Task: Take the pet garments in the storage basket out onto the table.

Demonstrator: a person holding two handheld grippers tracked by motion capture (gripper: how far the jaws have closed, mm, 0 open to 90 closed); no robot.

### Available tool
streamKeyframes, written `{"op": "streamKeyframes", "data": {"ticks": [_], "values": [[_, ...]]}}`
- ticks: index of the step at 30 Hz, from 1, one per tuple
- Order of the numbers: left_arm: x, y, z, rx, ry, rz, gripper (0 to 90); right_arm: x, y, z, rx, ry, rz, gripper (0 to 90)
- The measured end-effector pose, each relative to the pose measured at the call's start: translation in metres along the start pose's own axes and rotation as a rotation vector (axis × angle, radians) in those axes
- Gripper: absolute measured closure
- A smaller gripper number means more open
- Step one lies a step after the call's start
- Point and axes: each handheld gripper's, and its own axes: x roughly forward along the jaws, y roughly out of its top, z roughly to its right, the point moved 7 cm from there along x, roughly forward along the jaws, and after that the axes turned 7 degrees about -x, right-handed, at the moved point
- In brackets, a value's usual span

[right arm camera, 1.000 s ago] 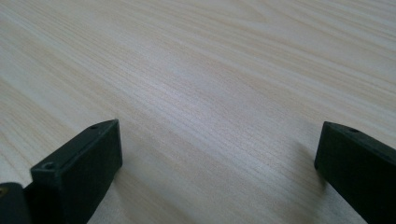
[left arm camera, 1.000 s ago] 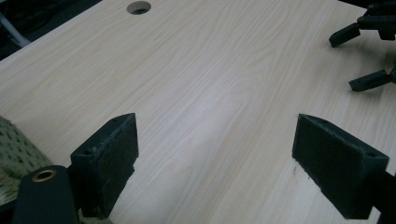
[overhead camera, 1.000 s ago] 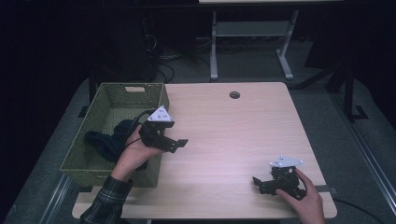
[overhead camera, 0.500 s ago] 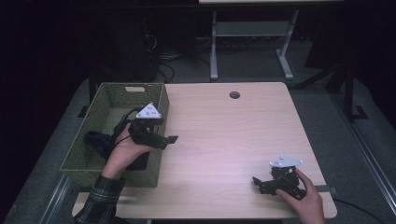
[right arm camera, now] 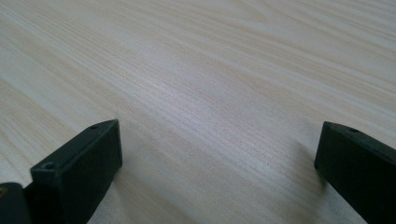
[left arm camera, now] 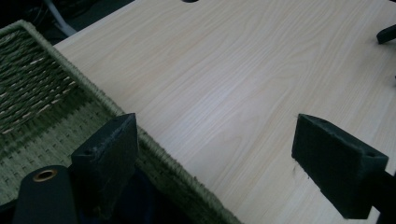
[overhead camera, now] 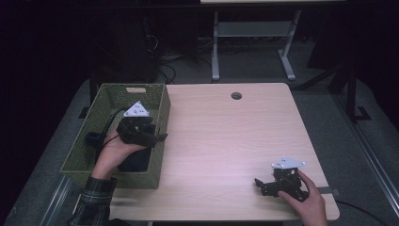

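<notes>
A green woven basket (overhead camera: 160,106) stands on the left part of the light wooden table (overhead camera: 226,141). Dark cloth (overhead camera: 136,161) lies inside it. My left gripper (overhead camera: 157,137) hovers over the basket's right wall, open and holding nothing. In the left gripper view its left jaw is above the basket's inside, its right jaw above the bare table, and the basket rim (left arm camera: 154,156) runs between them (left arm camera: 217,140). Dark cloth (left arm camera: 140,198) shows below the left jaw. My right gripper (overhead camera: 259,183) sits low near the table's front right corner, open (right arm camera: 217,140) over bare wood.
A round cable hole (overhead camera: 236,95) is near the table's far edge. A white desk frame (overhead camera: 254,33) and cables stand on the dark floor behind. The basket's right wall rises directly under my left gripper.
My left gripper has drawn back to the left, from above the table beside the basket to above the basket's right wall. The right gripper has stayed put.
</notes>
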Motion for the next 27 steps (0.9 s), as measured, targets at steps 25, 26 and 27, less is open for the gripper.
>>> {"op": "streamKeyframes", "data": {"ticks": [25, 26, 27], "values": [[-0.022, -0.033, -0.05, -0.077, 0.118, -0.061, 14.3, 0.0, 0.0, 0.0, -0.001, 0.0, 0.0, 0.5], [-0.022, -0.037, -0.053, -0.082, 0.124, -0.076, 14.3, 0.0, 0.0, 0.0, 0.0, 0.0, 0.0, 0.5], [-0.021, -0.04, -0.055, -0.086, 0.125, -0.083, 14.3, 0.0, 0.0, 0.0, 0.0, 0.0, 0.0, 0.5]]}}
